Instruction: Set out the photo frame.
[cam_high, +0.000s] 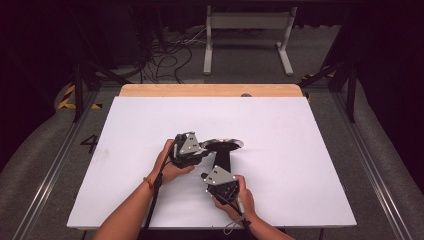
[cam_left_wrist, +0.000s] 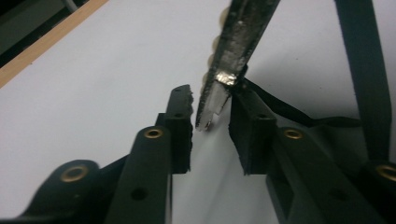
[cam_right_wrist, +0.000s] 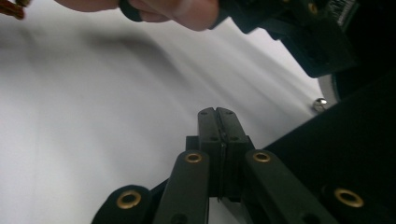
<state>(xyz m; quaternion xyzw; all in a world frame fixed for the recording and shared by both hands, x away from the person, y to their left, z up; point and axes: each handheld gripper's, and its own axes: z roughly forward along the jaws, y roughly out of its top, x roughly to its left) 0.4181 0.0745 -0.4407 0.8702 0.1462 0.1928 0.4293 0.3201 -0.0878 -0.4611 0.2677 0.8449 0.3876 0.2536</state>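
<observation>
High view: the task's thing is a dark, flat, round-headed object with a silvery rim and a black strap or handle running toward the person, lying near the middle of the white bench. The left hand-held gripper is at its rim; the right hand-held gripper sits just beside the black strap, nearer the person. Beyond the bench edge lie grey carpeted floor, loose cables and a white stand frame; the room behind is dark. Left gripper view: the jaws stand partly apart with the thin metallic edge of the object between them; it touches or nearly touches the right-hand pad, while a gap remains at the other pad, so no firm clamp is judged. The edge looks stiff, thin and glossy, likely slippery; a row of pale beads or studs sits along its far side. A black strap hangs alongside and looks soft and limp. Judgement: a light article, best taken at the rigid rim, squarely, since a slanted pinch may skid. Right gripper view: the jaws are pressed fully together with nothing between them, over the smooth white bench sheet; the other hand and a black surface appear beyond.
</observation>
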